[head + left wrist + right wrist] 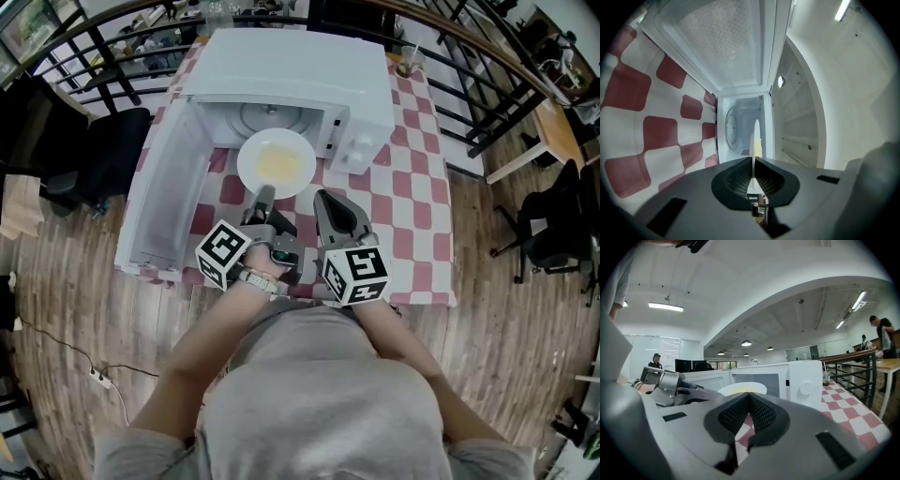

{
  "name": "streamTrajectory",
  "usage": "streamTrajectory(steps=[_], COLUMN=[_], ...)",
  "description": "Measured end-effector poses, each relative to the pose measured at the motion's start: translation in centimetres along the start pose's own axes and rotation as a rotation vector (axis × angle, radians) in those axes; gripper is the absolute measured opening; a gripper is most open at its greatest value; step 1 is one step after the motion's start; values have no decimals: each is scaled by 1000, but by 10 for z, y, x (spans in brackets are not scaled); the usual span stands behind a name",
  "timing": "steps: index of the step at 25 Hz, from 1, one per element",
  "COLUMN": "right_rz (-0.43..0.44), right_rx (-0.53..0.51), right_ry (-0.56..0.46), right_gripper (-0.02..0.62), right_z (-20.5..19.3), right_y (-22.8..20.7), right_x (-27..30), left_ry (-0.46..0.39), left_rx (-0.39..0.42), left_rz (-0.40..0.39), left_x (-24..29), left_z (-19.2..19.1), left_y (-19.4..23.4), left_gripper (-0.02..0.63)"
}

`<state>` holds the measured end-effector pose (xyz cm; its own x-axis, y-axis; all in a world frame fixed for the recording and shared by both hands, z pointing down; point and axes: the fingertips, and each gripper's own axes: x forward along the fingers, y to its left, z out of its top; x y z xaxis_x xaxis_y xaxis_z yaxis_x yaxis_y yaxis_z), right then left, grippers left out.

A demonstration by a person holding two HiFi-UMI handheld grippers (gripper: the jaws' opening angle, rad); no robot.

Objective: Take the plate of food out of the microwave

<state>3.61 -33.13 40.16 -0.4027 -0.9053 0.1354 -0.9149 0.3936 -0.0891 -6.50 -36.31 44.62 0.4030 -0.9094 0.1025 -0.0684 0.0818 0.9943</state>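
A white plate (276, 162) with yellow food hangs just in front of the open white microwave (309, 89), over the checked tablecloth. My left gripper (264, 195) is shut on the plate's near rim. In the left gripper view the plate (755, 140) shows edge-on between the pads, with the microwave cavity (740, 124) behind it. My right gripper (323, 199) sits beside the left one, to the right of the plate, shut with nothing in it. In the right gripper view the plate (743, 388) lies beyond the closed pads (736, 416), in front of the microwave (797, 378).
The microwave door (164, 202) swings open to the left, reaching the table's edge. A cup with a straw (410, 62) stands at the table's far right corner. Black railings (487, 84) run behind and to the right of the table (412, 225).
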Motion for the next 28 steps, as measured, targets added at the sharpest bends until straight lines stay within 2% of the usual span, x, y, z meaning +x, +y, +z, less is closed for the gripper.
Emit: streamTrajectory(steps=[7, 17, 28], right_rz=[-2, -15, -10], right_rx=[6, 11, 3], right_ry=[-25, -44, -43], right_gripper=[26, 26, 26], right_z=[6, 8, 8], right_y=[1, 3, 6], right_x=[-2, -3, -5], left_ry=[4, 7, 17], left_rx=[17, 56, 56], left_rz=[-43, -67, -79], left_x=[-1, -5, -9], left_z=[-10, -12, -16], left_y=[-13, -18, -20], left_gripper=[14, 14, 15])
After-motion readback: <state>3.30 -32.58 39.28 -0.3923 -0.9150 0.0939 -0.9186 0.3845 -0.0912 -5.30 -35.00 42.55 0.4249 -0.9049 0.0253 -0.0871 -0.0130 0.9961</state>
